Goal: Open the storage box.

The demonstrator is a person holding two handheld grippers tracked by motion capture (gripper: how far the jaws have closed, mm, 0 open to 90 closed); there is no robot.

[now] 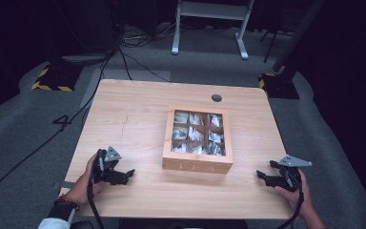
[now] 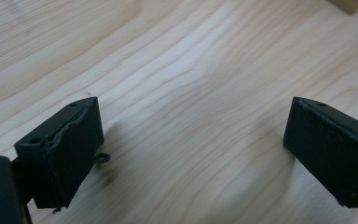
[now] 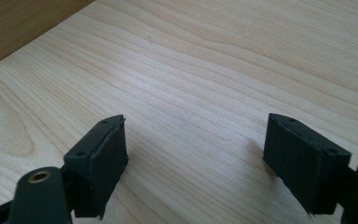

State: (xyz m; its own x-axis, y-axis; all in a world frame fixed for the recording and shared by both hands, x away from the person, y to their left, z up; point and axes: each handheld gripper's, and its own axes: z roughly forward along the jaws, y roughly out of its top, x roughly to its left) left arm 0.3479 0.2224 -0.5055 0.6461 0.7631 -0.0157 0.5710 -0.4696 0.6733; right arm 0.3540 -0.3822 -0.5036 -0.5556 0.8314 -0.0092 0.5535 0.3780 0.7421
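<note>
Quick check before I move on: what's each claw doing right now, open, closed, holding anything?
Left claw: open, jaws wide apart over bare table, holding nothing.
Right claw: open, jaws wide apart over bare table, holding nothing.

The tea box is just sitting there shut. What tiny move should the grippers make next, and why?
Probably bring both toward the wooden tea box. Its windowed lid looks closed over the tea bags, and the left hand-held gripper and right hand-held gripper sit open and empty on the table, apart from it.

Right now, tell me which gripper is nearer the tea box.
Left, narrowly. The left gripper sits beside the tea box at its near-left corner; the right gripper lies farther off its near-right corner.
</note>
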